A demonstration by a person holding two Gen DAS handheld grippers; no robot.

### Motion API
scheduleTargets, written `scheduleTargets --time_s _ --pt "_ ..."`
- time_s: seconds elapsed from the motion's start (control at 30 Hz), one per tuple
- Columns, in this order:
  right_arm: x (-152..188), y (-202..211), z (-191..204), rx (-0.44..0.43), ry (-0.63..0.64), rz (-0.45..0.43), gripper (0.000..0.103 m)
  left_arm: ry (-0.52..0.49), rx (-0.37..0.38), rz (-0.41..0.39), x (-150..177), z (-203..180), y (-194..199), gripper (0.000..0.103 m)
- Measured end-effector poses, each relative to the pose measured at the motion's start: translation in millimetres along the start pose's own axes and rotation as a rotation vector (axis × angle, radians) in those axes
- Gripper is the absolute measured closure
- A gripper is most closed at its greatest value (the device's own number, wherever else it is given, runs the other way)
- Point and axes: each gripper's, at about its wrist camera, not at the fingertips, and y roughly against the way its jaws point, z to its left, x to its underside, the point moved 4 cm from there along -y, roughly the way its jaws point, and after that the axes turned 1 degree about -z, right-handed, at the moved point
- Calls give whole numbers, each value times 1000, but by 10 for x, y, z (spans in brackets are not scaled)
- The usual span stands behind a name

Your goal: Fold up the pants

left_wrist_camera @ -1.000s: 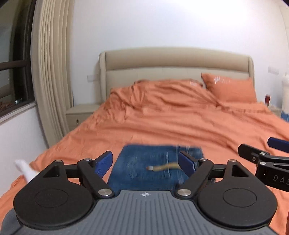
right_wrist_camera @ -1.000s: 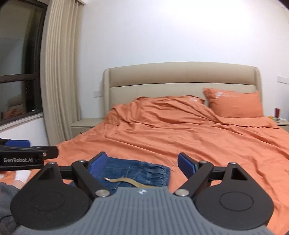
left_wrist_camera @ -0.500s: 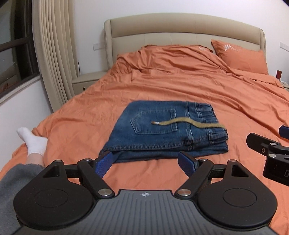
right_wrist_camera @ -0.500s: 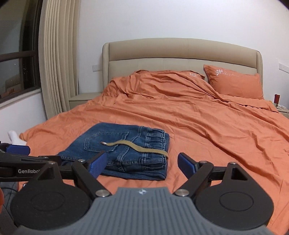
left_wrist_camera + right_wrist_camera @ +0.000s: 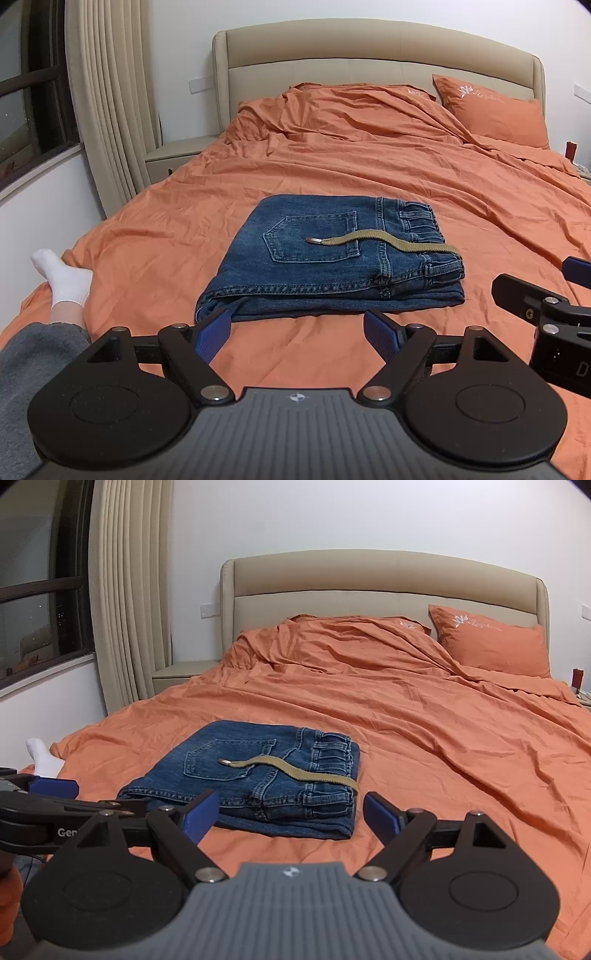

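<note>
Left wrist view: the jeans [image 5: 332, 258] lie folded in a compact stack on the orange bed [image 5: 369, 170], dead ahead of the left gripper [image 5: 297, 330], whose jaws are spread and empty, just short of the stack's near edge. Long axis runs left to right, waistband to the right, a tan drawstring [image 5: 384, 242] trailing across the top. In the right wrist view the right gripper [image 5: 284, 812], likewise spread and empty, has the stack ahead and to its left. Neither touches denim. Judgement: the fold looks complete; the left gripper is the more squarely placed.
</note>
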Motion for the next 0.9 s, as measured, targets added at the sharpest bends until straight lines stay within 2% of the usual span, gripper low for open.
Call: scheduleTargets --time_s 0.9 --pt "-43 90 -4 -8 -4 -25 21 4 -1 -7 -28 -30 65 8"
